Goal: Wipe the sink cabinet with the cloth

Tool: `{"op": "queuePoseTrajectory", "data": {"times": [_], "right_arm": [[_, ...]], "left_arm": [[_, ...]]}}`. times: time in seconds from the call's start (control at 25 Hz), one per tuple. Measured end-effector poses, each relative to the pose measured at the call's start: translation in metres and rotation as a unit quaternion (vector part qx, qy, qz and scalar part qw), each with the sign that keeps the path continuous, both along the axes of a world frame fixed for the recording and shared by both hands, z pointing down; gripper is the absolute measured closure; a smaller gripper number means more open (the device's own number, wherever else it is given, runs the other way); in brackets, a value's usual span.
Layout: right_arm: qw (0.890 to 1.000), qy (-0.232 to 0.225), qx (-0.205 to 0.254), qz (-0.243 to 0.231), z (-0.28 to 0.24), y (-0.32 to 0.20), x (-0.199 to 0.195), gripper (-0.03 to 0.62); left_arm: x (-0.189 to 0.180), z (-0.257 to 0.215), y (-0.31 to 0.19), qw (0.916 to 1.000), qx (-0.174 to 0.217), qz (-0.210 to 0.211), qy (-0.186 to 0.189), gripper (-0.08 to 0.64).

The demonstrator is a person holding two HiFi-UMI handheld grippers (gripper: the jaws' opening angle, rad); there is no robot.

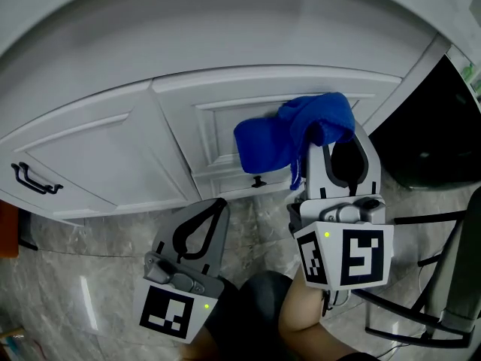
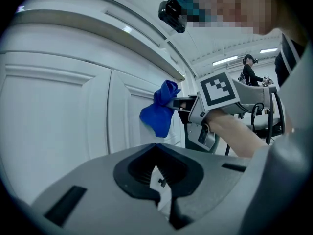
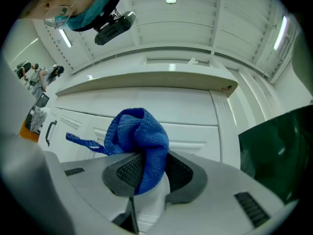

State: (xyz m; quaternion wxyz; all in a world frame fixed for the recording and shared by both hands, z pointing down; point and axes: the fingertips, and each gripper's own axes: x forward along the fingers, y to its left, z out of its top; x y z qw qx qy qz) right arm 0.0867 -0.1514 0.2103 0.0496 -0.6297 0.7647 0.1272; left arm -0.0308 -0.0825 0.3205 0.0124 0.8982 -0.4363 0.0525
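Right claw [image 3: 152,173] first: the jaws are clamped on the blue cloth [image 3: 139,136], pinching it low in the throat so a fat bunch bulges out past the tips and a thin tail trails to one side. That's the grip I want. A wad sticking out in front means fabric meets the paint, not plastic.

Out from there, the wad sits on the recessed panel of the right-hand door [image 1: 225,130] of the sink cabinet [image 1: 113,153], up near the panel's top corner. From the left gripper view it looks pressed to the face, though I can't swear there's no sliver of air. The small dark knob [image 1: 258,180] is just below the cloth, so I'd say my strokes will have to work around it. Above, the countertop [image 1: 225,21] overhangs, which is why I'm coming in low and angled upward.

Left claw [image 1: 220,203]: jaws brought together, tips meeting, nothing between them. It hangs down near the marbled floor [image 1: 90,277], well apart from the doors and out of the wiping path. It has no job here, so it's parked.

Further left, the other door carries a black handle [image 1: 34,179], untouched by cloth at this point. My read is that the wipe is at an early pass on one panel, with plenty of white frontage to cover.
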Motion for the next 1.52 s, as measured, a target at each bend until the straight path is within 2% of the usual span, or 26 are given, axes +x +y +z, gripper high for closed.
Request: {"op": "queuePoseTrajectory", "data": {"times": [0.28,0.44,0.8,1.32,1.52], "right_arm": [[0.998,0.007,-0.007,0.055,0.008,-0.005,0.032,0.476],[0.997,-0.006,-0.003,0.072,0.009,-0.007,0.050,0.477],[0.997,-0.018,-0.002,0.069,0.008,-0.007,0.061,0.476],[0.995,-0.027,0.004,0.096,0.007,-0.004,0.072,0.476],[0.995,-0.036,0.006,0.093,0.008,-0.005,0.077,0.476]], "left_arm": [[0.003,0.002,-0.001,1.0000,-0.002,0.002,-0.005,0.557],[0.006,0.002,-0.001,1.0000,-0.002,0.004,-0.007,0.557],[0.007,0.000,0.001,1.0000,0.000,0.004,-0.005,0.557],[0.005,0.001,0.000,1.0000,-0.001,0.004,-0.007,0.557],[0.005,0.001,0.000,1.0000,-0.001,0.004,-0.004,0.557]]}}
